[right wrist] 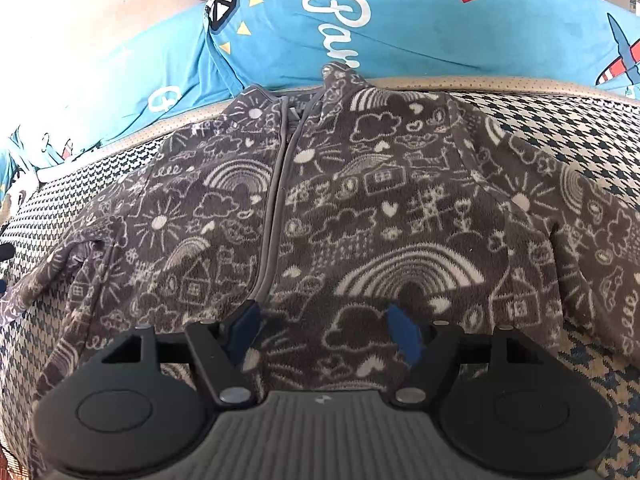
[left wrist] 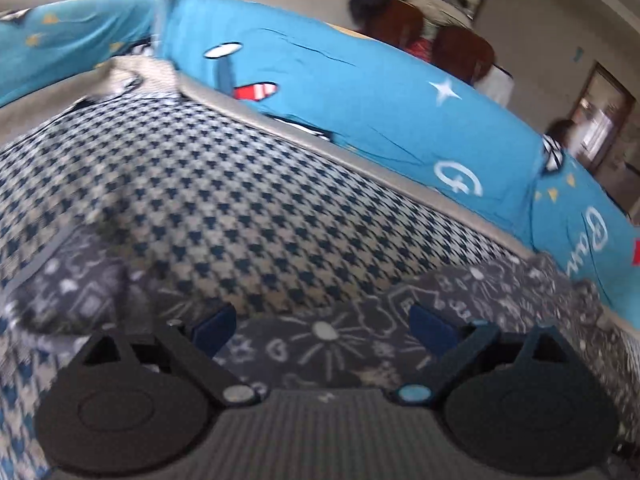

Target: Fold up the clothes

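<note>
Spreading flat on the houndstooth cover [right wrist: 560, 128] of the sofa, against blue cushions [right wrist: 420, 32], the grey jacket [right wrist: 360, 208] lies zip-up, ready for folding. Right gripper [right wrist: 326, 330] fingers straddle its hem, spread, not pinching. Left gripper [left wrist: 322, 322] fingers spread wide above a sleeve.

Work surface: houndstooth cover [right wrist: 560, 128], flat and bare on both sides of the spread grey printed fleece jacket [right wrist: 360, 208], giving open passage there. Rear limit: blue cartoon-print bedding [right wrist: 440, 28], bunched along the far edge in 1 raised band just behind the jacket's collar. Beyond, in the left wrist view: dark wooden chairs [left wrist: 460, 46] against the wall, well apart.
</note>
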Action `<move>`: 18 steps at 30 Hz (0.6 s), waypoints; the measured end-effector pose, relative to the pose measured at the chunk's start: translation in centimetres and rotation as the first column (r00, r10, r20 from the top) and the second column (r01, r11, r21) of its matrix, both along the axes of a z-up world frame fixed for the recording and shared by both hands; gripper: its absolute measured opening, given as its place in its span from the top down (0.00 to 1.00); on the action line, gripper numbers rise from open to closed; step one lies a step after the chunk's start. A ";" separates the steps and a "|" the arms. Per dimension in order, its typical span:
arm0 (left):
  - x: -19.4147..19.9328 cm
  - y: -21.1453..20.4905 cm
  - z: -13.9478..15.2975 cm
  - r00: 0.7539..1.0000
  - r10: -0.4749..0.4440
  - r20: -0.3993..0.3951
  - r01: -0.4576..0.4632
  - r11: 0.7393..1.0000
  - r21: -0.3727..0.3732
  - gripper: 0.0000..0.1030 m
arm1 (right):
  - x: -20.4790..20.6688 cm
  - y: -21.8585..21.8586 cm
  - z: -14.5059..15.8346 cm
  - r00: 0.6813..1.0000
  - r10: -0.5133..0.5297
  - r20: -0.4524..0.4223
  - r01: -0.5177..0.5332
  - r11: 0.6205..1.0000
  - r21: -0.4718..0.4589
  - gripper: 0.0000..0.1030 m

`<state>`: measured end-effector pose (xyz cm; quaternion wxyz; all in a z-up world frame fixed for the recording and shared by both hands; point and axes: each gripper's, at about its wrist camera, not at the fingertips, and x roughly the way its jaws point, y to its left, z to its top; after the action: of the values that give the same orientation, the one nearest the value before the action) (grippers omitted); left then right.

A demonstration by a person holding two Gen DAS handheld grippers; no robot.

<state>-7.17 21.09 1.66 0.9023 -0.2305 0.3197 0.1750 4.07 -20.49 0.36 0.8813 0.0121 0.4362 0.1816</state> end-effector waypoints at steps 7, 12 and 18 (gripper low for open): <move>2.7 -1.0 -0.5 0.993 -0.120 -0.016 0.121 0.991 0.051 0.06 | 0.0 0.1 -0.1 1.000 0.007 -0.001 -0.007 1.000 -0.010 0.31; 4.4 -1.5 -0.8 0.979 -0.203 -0.027 0.204 0.977 0.059 0.06 | 0.0 0.2 -0.1 1.000 0.013 0.002 -0.013 1.000 -0.019 0.31; 6.7 -3.1 -1.9 0.938 -0.332 -0.099 0.340 0.938 0.072 0.06 | -0.1 0.4 -0.2 1.000 0.022 0.008 -0.022 0.999 -0.029 0.31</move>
<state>-0.51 18.04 -0.29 0.9136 -0.1248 0.3847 0.0419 4.00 -20.13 0.16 0.8810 -0.0064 0.4353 0.1850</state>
